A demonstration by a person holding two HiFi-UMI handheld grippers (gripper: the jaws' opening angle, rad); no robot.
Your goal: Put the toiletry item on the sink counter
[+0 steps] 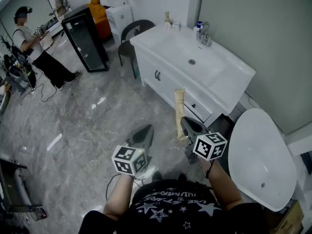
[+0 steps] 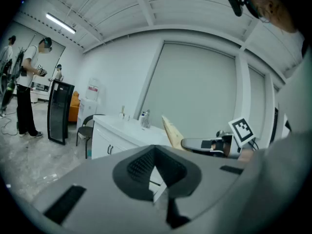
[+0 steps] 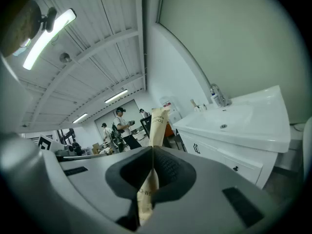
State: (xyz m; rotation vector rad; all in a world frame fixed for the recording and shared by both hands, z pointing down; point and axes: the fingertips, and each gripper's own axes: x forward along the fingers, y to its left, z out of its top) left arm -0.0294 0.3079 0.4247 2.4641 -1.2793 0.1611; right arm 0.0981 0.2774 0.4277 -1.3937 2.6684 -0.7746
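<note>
A long beige toothbrush packet (image 1: pixel 179 112) stands nearly upright in my right gripper (image 1: pixel 187 126), which is shut on its lower part. In the right gripper view the packet (image 3: pixel 157 126) rises from between the shut jaws of that gripper (image 3: pixel 152 152), in front of and below the white sink counter (image 3: pixel 263 130). The counter (image 1: pixel 229 82) lies ahead and to the right in the head view, with the packet held in the air before its drawers. My left gripper (image 1: pixel 142 135) hangs over the floor to the left, shut with nothing in it; the left gripper view shows the same gripper (image 2: pixel 155 152).
A faucet (image 1: pixel 204 34) and small bottles (image 1: pixel 168 18) stand at the counter's back edge. A white toilet (image 1: pixel 261 155) is close on the right. A dark chair (image 1: pixel 129 38) and a black cabinet (image 1: pixel 87 39) stand left of the vanity. People (image 1: pixel 34 48) are at the far left.
</note>
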